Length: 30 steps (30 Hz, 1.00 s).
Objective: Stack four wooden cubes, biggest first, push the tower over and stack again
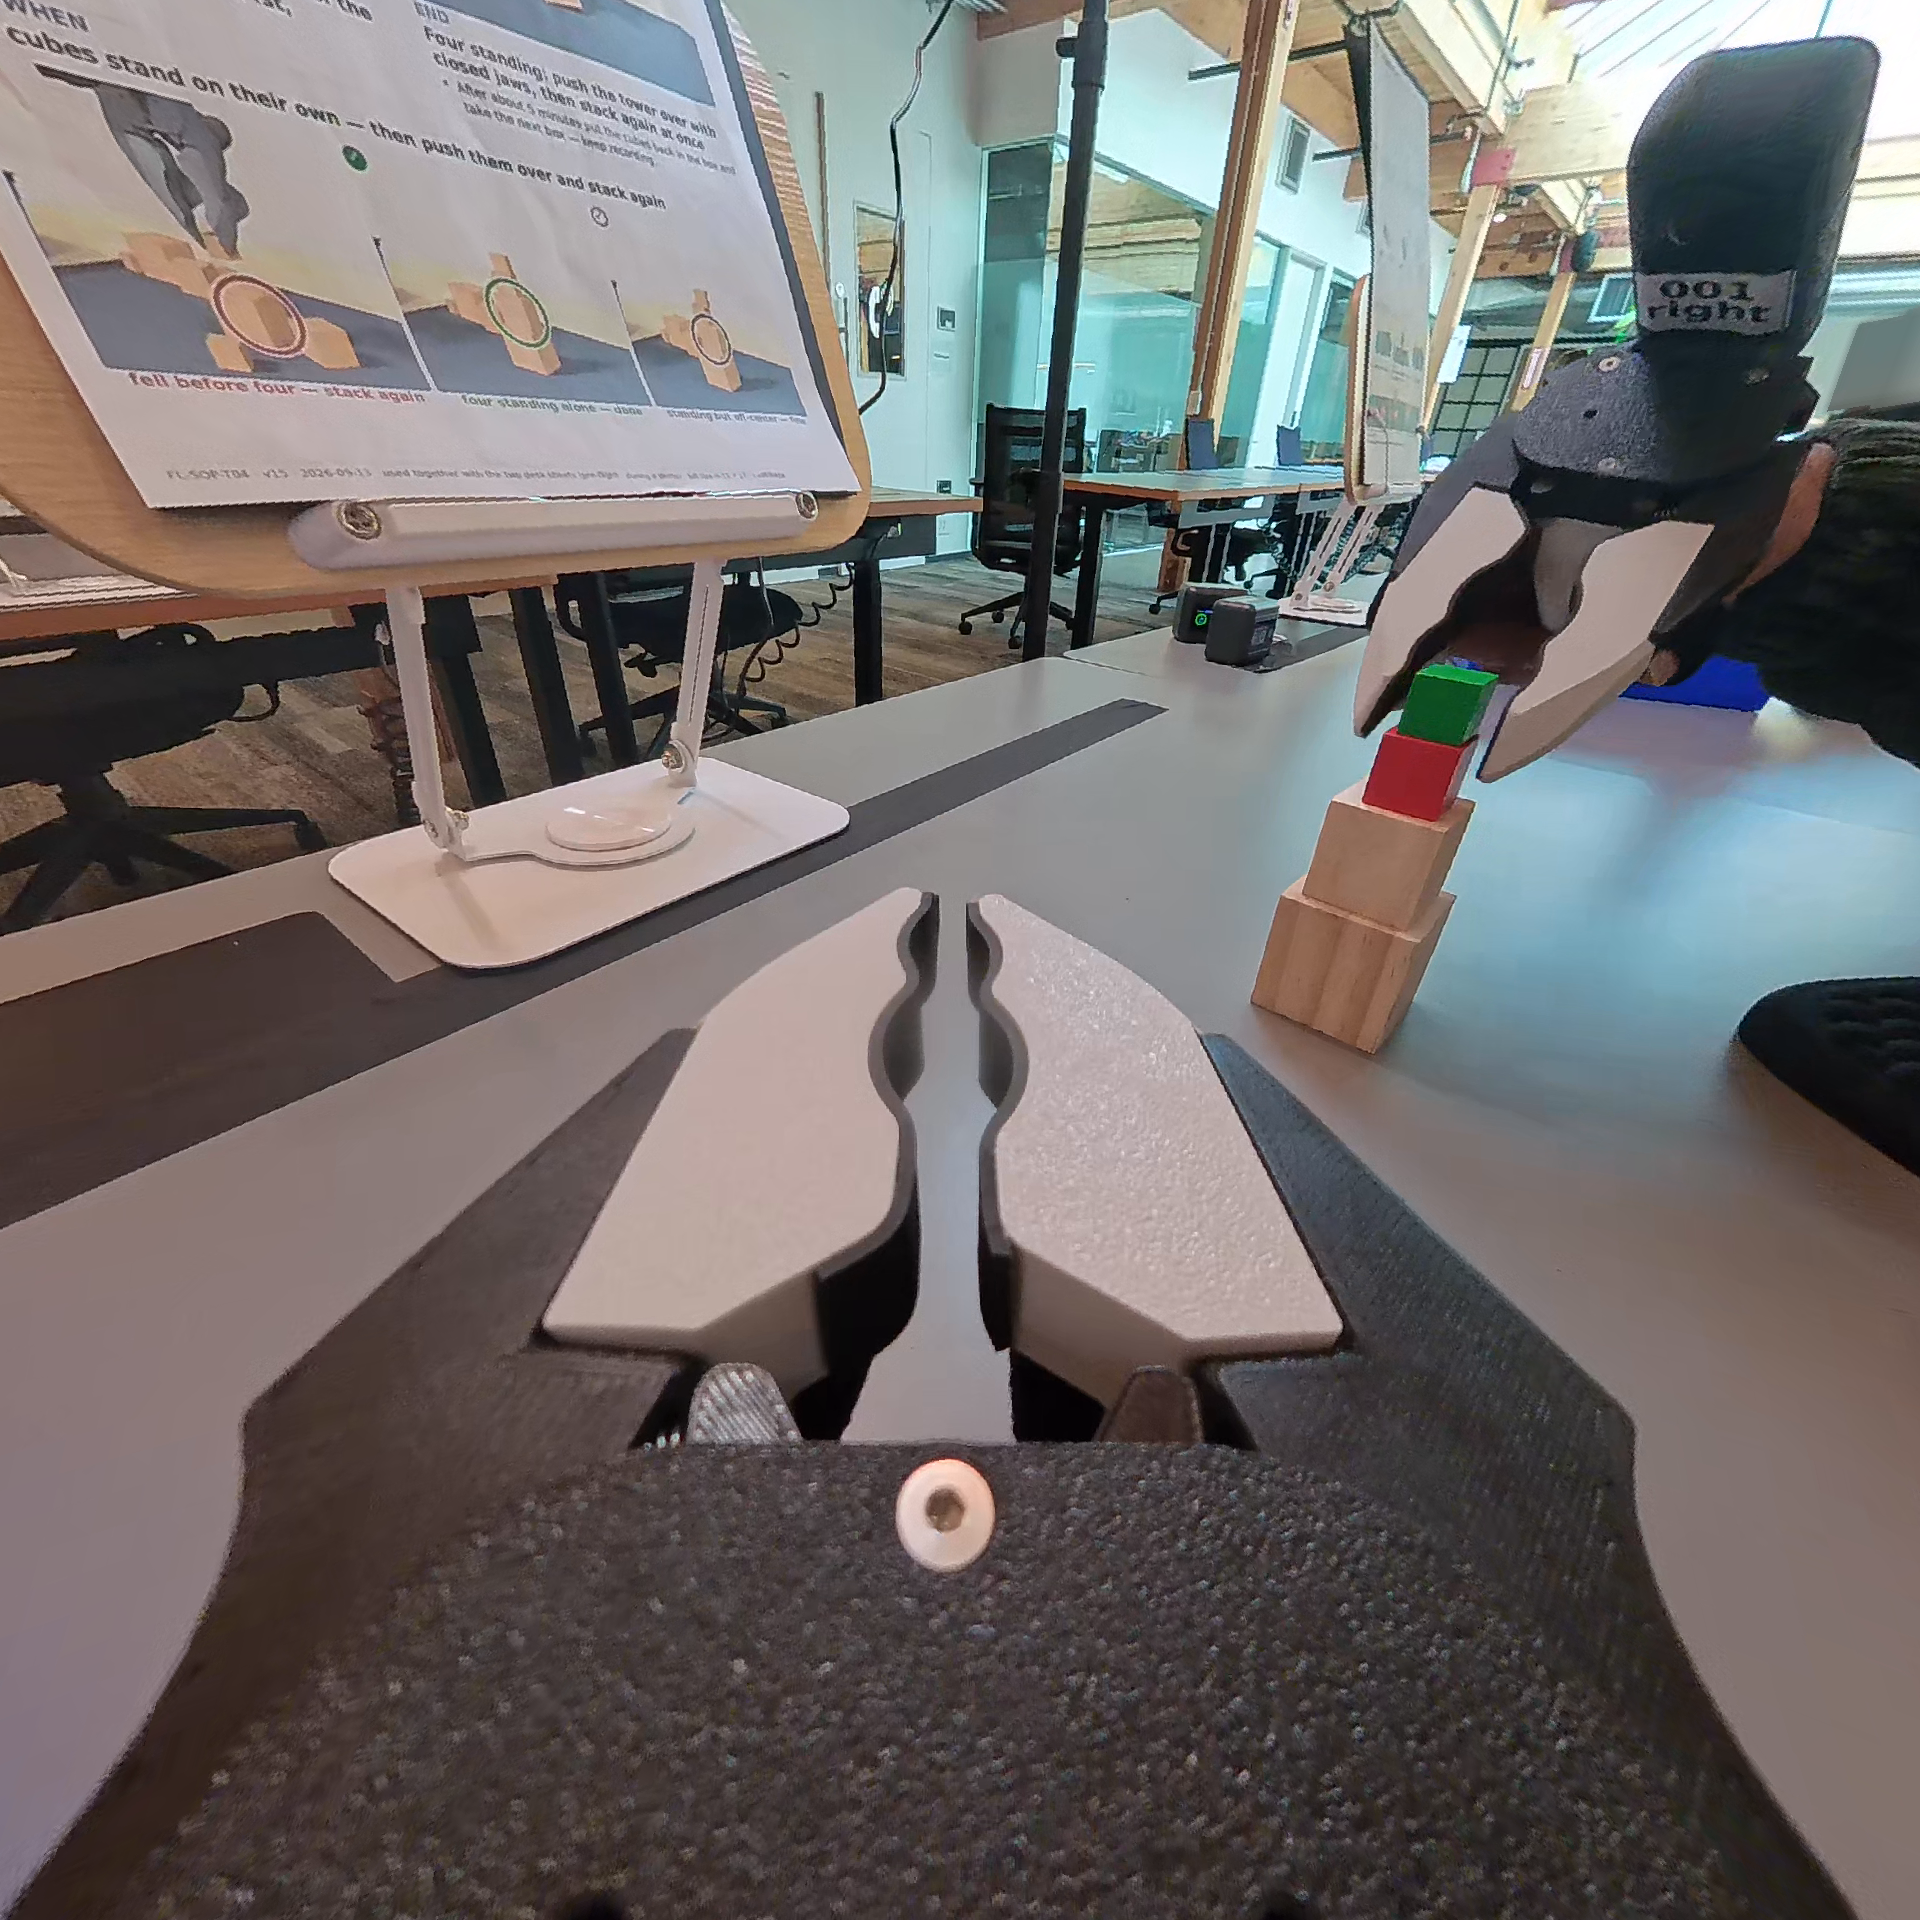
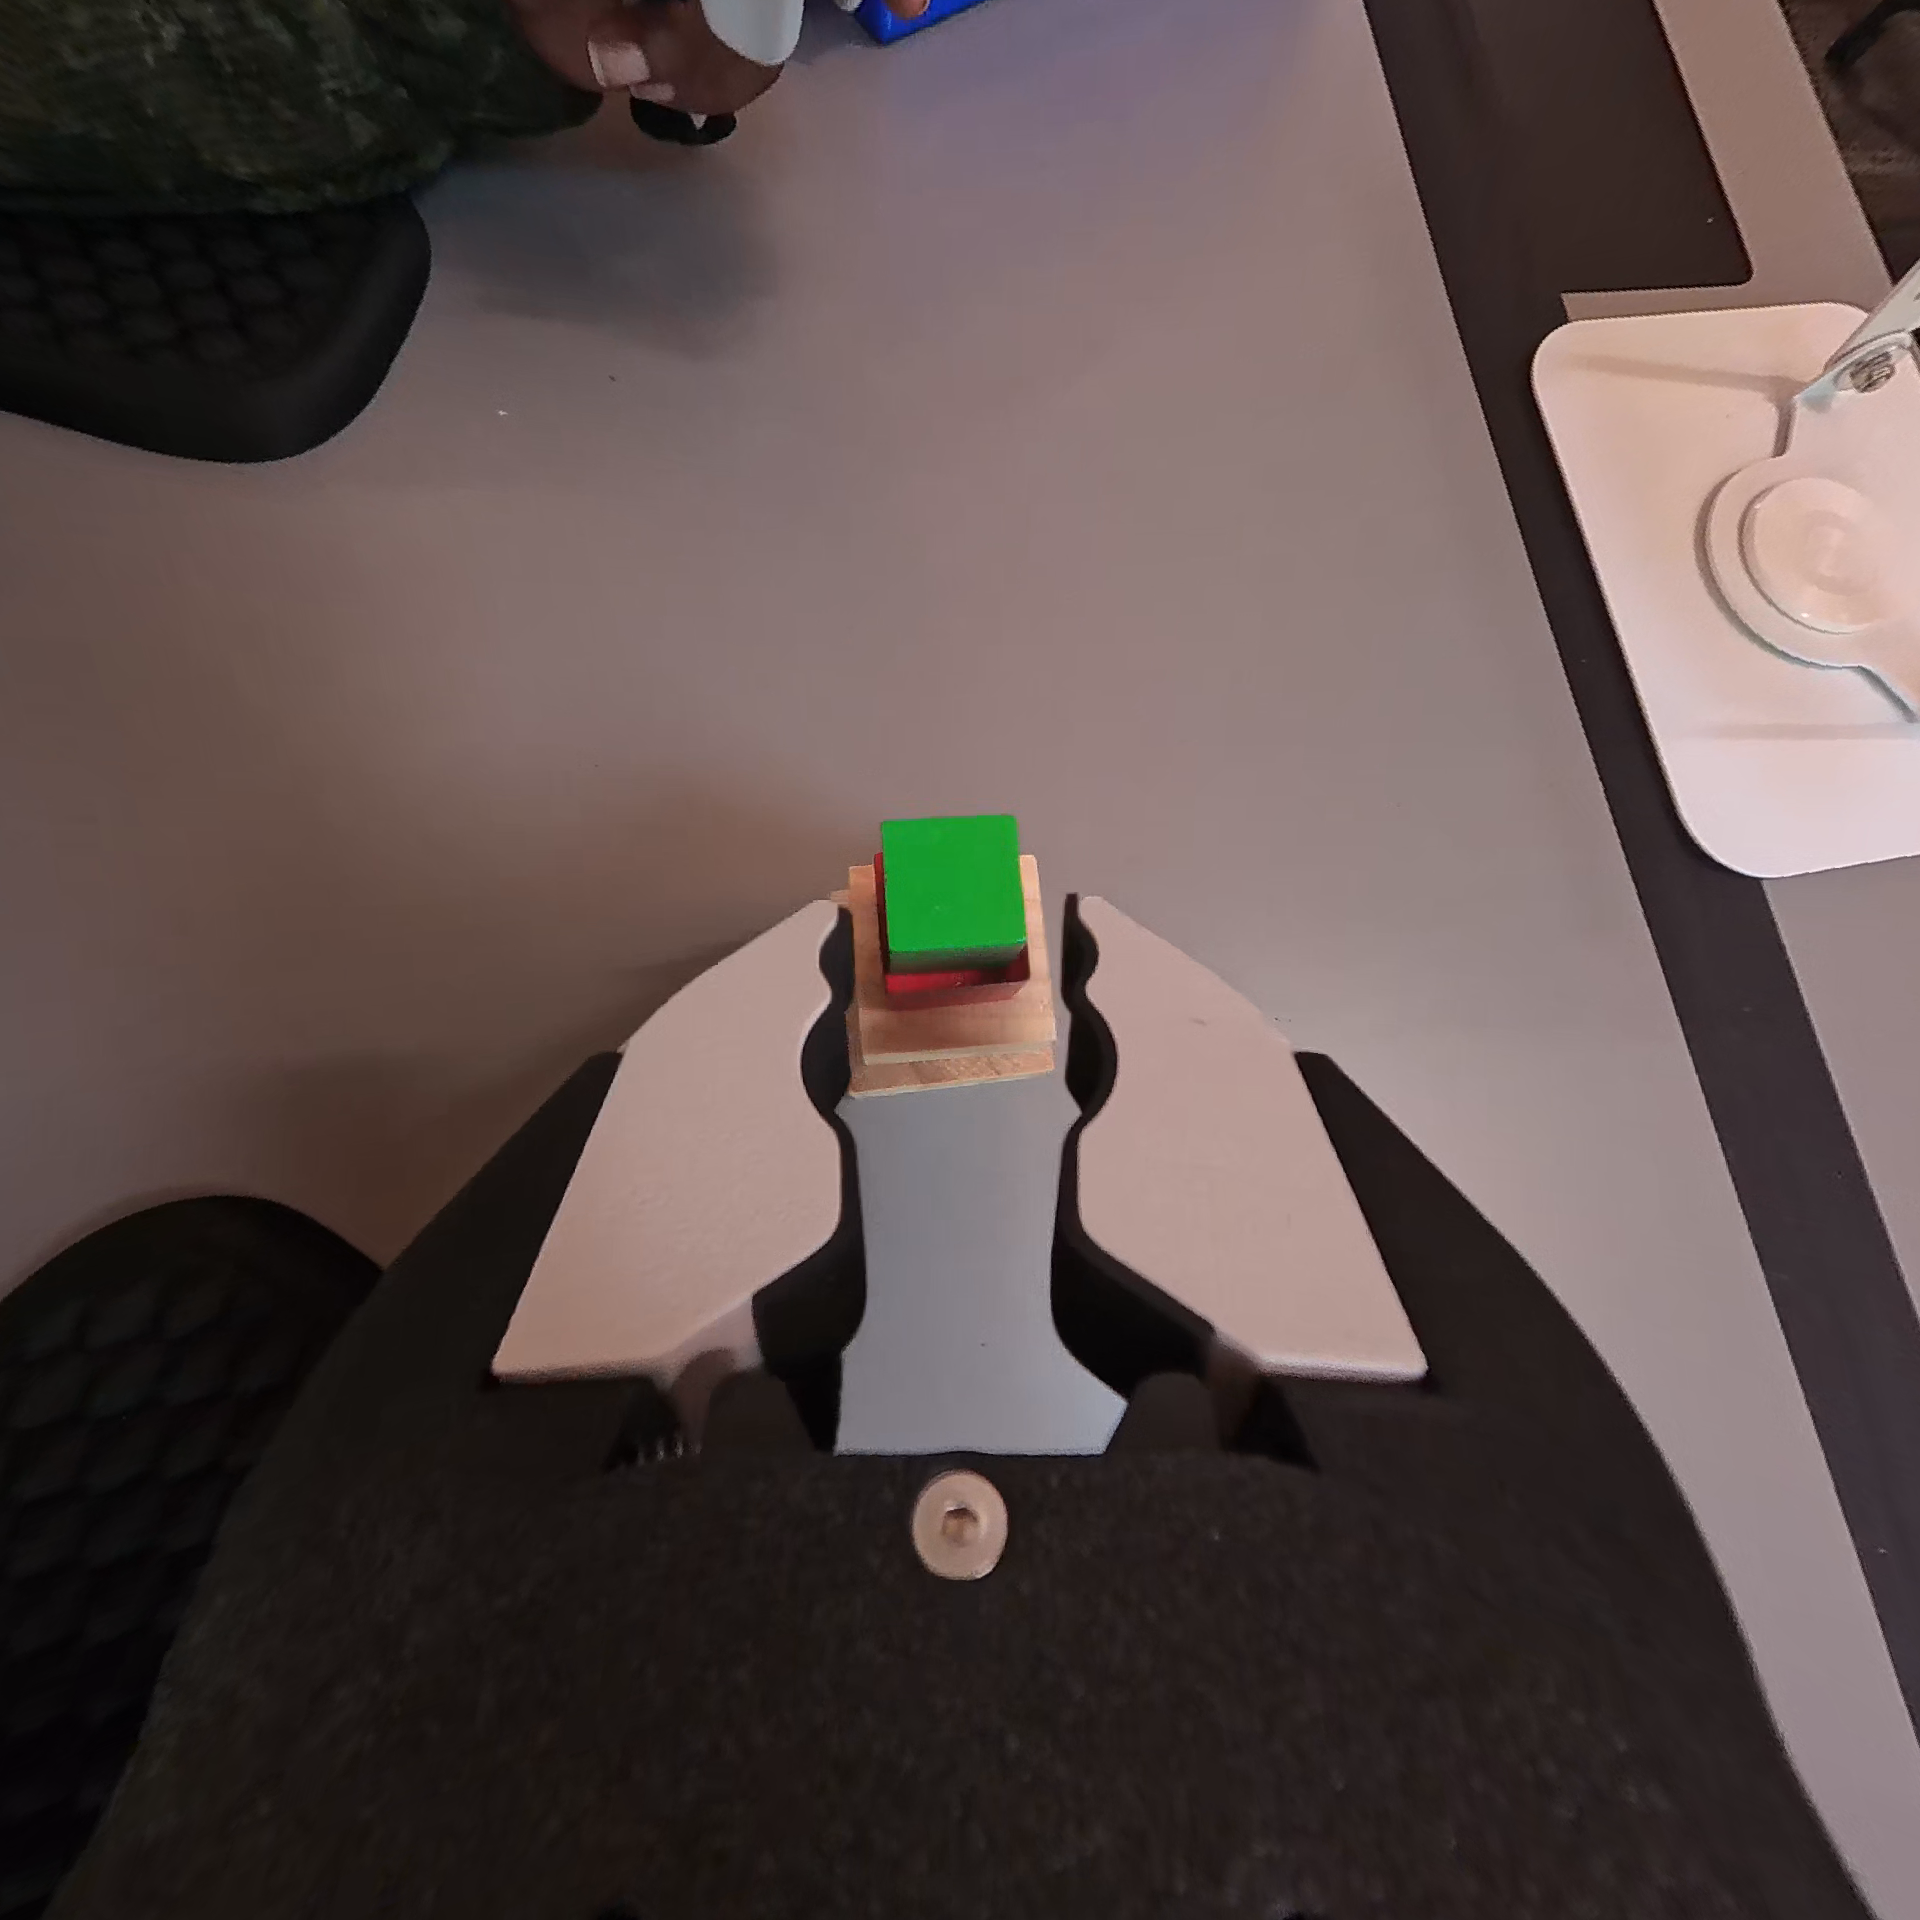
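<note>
While spread wide, right tongs [image 2: 956, 906] hang point-down over a four-piece tower, fingertips either side of the small green painted cube [image 2: 948, 883] on top. Clear daylight between the right-hand pad and the cube; no pad seen pressing, so nothing gripped. Below the green cube, a slightly larger red painted cube [image 1: 1413, 774], then a plain pale wooden block [image 1: 1377, 857], then a bigger plain wooden block [image 1: 1340, 966] flat on the grey table [image 2: 727, 623]. Each layer a little twisted and off-centre from the one under it.

Judging by that narrow, stepped build: best kept straight and level here, with even clearance on both sides, since a sideways brush of either fingertip would likely tip the upper cubes.

Left tongs [image 1: 951, 899] low over the near table, well left of the tower, narrowed to a thin slit with nothing between.

Farther out: a dark green knitted sleeve [image 1: 1849, 582] behind the right tongs, black honeycomb-textured pads [image 2: 208, 332] on the near side, a blue object [image 1: 1704, 691] at the far right, a black strip [image 1: 987, 769] across the table, and a white metal stand [image 1: 582, 862] to the far left.

Writing: a printed instruction sheet [image 1: 416, 260] with text and block drawings on the stand, and a small grey tag [image 1: 1709, 301] with characters on the right tongs. No brand marks seen.
</note>
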Each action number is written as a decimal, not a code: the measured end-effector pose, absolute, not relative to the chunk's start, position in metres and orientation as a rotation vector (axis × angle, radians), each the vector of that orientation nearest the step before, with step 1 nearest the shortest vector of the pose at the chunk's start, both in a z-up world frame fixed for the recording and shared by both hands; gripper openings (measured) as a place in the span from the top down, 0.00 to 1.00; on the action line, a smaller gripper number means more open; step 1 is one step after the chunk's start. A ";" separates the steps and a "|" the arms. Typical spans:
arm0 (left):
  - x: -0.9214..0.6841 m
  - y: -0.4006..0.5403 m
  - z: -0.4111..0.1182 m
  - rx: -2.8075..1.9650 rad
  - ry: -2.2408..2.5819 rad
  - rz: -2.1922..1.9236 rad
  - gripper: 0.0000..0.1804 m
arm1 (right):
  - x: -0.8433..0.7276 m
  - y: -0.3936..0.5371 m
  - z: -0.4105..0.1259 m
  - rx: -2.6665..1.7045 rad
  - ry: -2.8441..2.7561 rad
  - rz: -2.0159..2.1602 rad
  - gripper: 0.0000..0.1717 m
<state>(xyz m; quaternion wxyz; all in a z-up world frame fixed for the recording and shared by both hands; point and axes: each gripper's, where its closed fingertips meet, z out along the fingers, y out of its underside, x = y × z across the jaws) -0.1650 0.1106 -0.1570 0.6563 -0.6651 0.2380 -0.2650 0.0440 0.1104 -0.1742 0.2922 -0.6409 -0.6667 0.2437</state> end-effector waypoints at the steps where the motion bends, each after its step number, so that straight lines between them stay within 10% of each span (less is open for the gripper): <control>1: -0.165 0.111 -0.157 -1.507 0.540 -0.601 0.97 | 0.044 0.110 -0.171 -1.702 -1.769 0.661 0.77; 30: -0.165 0.110 -0.157 -1.506 0.541 -0.600 0.97 | 0.043 0.109 -0.158 -1.654 -1.809 0.747 0.87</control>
